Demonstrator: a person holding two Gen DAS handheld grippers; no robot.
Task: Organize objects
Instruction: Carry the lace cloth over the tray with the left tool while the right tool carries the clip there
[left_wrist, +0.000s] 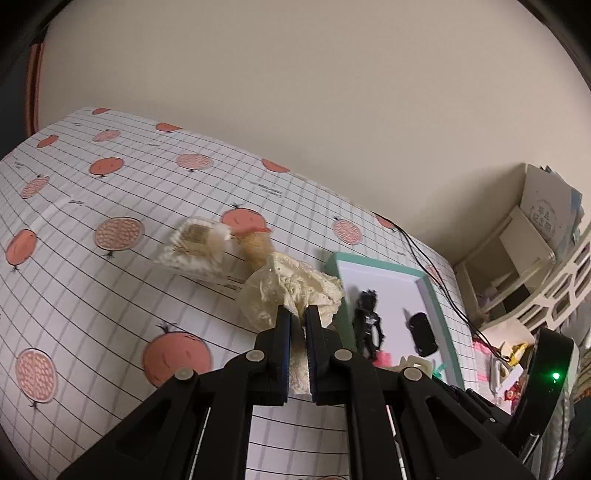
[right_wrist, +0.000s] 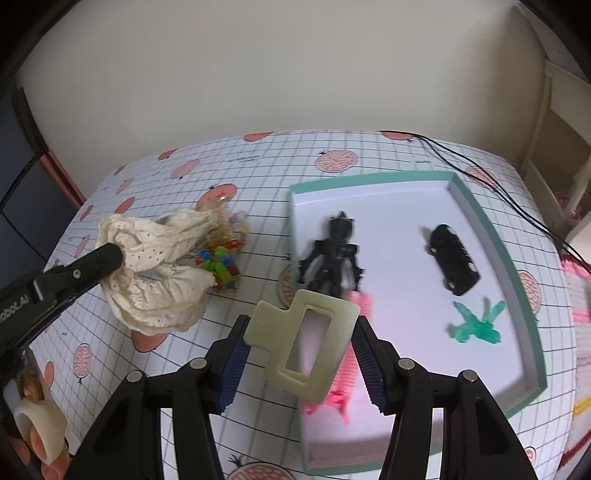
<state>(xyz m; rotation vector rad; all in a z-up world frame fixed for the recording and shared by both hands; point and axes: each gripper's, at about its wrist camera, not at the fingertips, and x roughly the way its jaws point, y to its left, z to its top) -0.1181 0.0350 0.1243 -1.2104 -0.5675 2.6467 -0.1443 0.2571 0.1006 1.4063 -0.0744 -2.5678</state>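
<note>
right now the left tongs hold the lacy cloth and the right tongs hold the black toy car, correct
Not quite. The right tongs hold a pale plastic buckle; the black toy car lies in the tray, as the right wrist view shows. The left tongs do hold the lacy cloth.

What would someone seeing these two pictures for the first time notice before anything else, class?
Probably the cream lace cloth, bunched up and pinched in the left gripper above the fruit-patterned tablecloth. Next, the pale rectangular buckle clamped in the right gripper over the near edge of the green-rimmed tray, where a black figure and a black toy car lie.
</note>
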